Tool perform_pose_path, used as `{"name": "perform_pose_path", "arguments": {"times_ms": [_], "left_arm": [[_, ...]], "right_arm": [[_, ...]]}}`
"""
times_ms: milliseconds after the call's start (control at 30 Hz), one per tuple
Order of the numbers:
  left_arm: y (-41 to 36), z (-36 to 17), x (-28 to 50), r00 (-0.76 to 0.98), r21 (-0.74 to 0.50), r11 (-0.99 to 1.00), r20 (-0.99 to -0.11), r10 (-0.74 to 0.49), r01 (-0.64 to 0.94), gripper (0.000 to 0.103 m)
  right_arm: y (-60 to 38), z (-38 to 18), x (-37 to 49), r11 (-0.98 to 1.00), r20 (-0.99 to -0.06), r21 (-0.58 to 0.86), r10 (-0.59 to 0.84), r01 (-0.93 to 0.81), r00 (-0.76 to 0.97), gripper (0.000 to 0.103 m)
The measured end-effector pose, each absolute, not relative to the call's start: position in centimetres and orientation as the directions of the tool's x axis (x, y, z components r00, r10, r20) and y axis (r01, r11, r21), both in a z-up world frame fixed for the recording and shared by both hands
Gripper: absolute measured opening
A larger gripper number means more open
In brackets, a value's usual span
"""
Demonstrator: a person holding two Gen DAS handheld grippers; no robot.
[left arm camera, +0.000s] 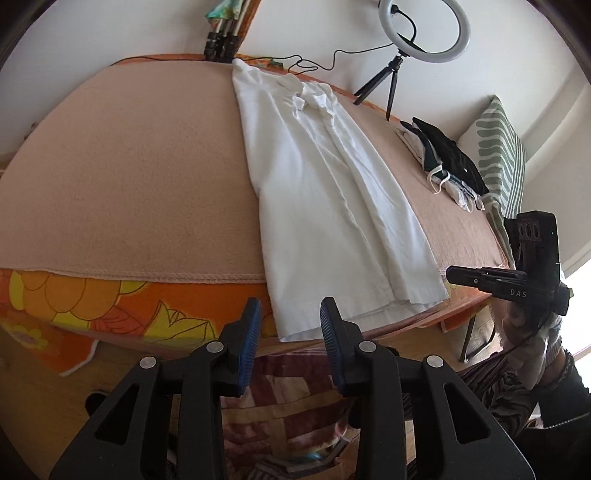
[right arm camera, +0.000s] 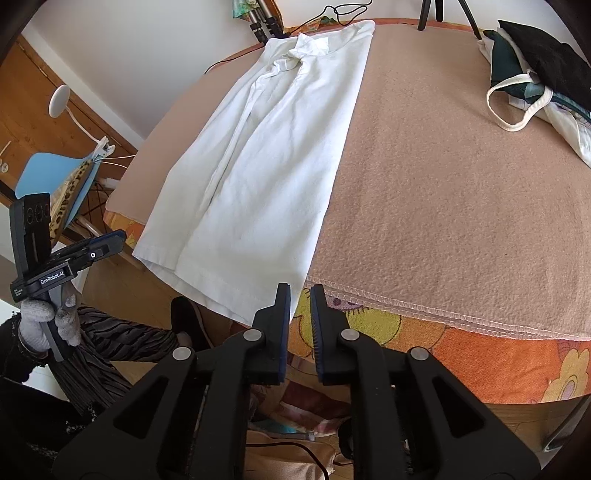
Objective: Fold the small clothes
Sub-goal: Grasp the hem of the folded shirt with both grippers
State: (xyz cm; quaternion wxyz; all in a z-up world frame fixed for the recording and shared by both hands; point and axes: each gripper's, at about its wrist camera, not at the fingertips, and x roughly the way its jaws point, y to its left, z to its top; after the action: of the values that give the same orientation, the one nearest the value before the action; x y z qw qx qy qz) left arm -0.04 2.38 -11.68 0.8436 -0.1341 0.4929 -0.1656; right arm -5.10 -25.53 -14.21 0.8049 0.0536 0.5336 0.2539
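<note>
A white collared shirt [left arm camera: 317, 192] lies folded lengthwise into a long strip on the tan blanket [left arm camera: 140, 177], collar at the far end, hem hanging over the near edge. It also shows in the right wrist view [right arm camera: 266, 162]. My left gripper [left arm camera: 291, 317] is open and empty, just in front of the hem. My right gripper [right arm camera: 300, 306] is open by a narrow gap, empty, at the shirt's near right hem corner. Each gripper shows in the other's view, the right one [left arm camera: 491, 282] and the left one [right arm camera: 92, 254].
A pile of dark and white clothes [right arm camera: 543, 77] lies at the far right of the blanket [right arm camera: 443, 184]. A ring light on a tripod [left arm camera: 424, 33] stands at the back. A striped pillow [left arm camera: 498, 147] is at the right. An orange flowered sheet [left arm camera: 74, 306] hangs below the blanket's edge.
</note>
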Motion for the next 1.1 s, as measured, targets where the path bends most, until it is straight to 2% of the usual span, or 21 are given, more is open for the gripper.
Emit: {"name": "perform_pose_path", "arguments": {"times_ms": [33,67,367,500,633,700,733,900,1100], "left_arm": [[2.5,-12.1,0.0,0.448,-0.407,0.904,-0.789,-0.421,0.134,0.031],[2.5,-12.5,0.1,0.438,-0.418,0.899,-0.790,-0.430,0.129,0.031],[2.0,-13.2,0.6,0.401,-0.450,0.883,-0.789,-0.464,0.135,0.031],[1.3,-13.2,0.9,0.402,-0.438,0.883,-0.788,-0.467,0.169,0.027],[1.9,-13.8,1.3,0.400,-0.471,0.871,-0.778,-0.485,0.139,0.008],[2.1,-13.9,1.4,0.401,-0.486,0.863,-0.770,-0.496,0.135,0.006],[2.1,-14.0,1.5,0.401,-0.494,0.859,-0.766,-0.502,0.132,0.004],[2.4,-13.1,1.4,0.421,-0.554,0.822,-0.720,-0.551,0.129,0.003],[2.7,-11.5,2.0,0.453,-0.607,0.783,-0.665,-0.594,0.134,0.003]], "right_arm": [[-25.4,-14.3,-5.1,0.865,-0.832,0.357,0.466,-0.351,0.301,0.028],[-25.3,-14.4,-5.1,0.864,-0.833,0.359,0.467,-0.352,0.298,0.031],[-25.5,-15.1,-4.8,0.856,-0.828,0.392,0.488,-0.337,0.277,0.032],[-25.3,-15.1,-4.9,0.852,-0.823,0.396,0.495,-0.343,0.278,0.032],[-24.7,-15.0,-5.1,0.847,-0.823,0.387,0.495,-0.364,0.279,0.031],[-24.3,-15.0,-5.1,0.849,-0.826,0.371,0.487,-0.375,0.285,0.024],[-24.1,-15.2,-5.0,0.844,-0.826,0.382,0.494,-0.377,0.270,0.008],[-24.9,-15.3,-4.7,0.821,-0.796,0.464,0.551,-0.332,0.250,0.005],[-27.2,-13.6,-3.9,0.748,-0.691,0.613,0.664,-0.255,0.286,0.004]]}}
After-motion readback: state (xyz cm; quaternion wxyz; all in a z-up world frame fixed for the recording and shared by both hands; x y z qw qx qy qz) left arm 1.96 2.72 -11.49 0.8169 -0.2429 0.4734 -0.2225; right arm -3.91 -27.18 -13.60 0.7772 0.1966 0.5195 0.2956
